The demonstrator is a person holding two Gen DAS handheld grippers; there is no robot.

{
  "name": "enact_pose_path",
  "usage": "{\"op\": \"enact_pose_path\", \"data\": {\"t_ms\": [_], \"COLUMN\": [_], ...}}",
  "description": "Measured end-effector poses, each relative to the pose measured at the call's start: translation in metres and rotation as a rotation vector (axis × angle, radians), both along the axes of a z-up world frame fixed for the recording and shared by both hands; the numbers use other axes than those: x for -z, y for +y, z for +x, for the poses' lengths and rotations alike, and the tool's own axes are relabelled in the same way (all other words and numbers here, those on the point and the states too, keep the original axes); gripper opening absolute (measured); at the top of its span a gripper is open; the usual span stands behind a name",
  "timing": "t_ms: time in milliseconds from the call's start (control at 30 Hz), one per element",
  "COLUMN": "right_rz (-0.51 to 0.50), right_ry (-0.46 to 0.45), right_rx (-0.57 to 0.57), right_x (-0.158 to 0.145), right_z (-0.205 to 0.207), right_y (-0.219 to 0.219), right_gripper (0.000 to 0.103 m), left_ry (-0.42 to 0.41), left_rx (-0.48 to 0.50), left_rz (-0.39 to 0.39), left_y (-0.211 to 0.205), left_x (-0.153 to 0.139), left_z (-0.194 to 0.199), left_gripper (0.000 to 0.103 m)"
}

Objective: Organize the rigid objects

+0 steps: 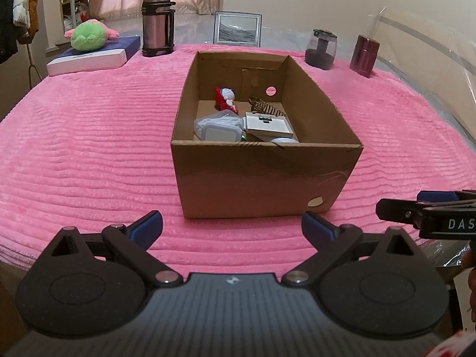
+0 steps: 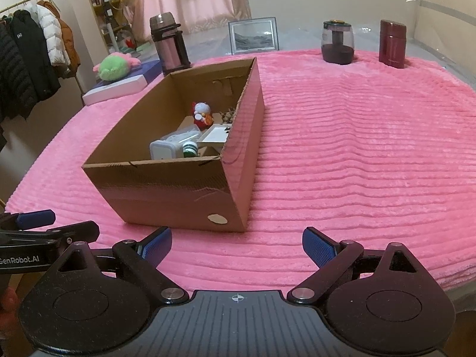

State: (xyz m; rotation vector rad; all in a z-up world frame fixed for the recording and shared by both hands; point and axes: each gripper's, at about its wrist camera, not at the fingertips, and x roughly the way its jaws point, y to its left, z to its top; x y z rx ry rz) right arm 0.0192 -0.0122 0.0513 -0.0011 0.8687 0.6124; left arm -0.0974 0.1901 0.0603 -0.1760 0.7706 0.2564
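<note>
Between both wide-apart tools, cardboard box (image 1: 261, 175), long axis running away.

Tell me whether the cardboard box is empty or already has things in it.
Not empty: the cardboard box stands open-topped and holds a red figurine, a white flat box and a clear container.

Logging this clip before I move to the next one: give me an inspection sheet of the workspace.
Surface: ribbed pink plush blanket over the table.
Job's things: open brown cardboard box holding a red-and-white figurine, clear lidded plastic container and flat white box.
Clutter: tall steel thermos, framed grey picture, dark glass jar, maroon flask, green plush toy on a white-edged blue box.
Grippers: left gripper and right gripper open, empty.
Cables: nothing seen.
Surroundings: coats on a rack, bookshelf, pink curtains.
</note>
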Motion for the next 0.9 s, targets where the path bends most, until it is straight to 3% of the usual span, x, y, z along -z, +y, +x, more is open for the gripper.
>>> {"op": "enact_pose_path", "data": {"t_ms": [900], "right_rz": [-0.014], "right_ry": [0.008], "right_rx": [0.015], "right_x": [0.0025], "right_z": [0.0025], "right_y": [-0.0064], "right_gripper": [0.092], "left_ry": [0.013], "left_rx": [0.025], "left_rz": [0.009], "left_y": [-0.0075], "left_x": [0.0058], "left_z": [0.0047], "left_gripper": [0.098]}}
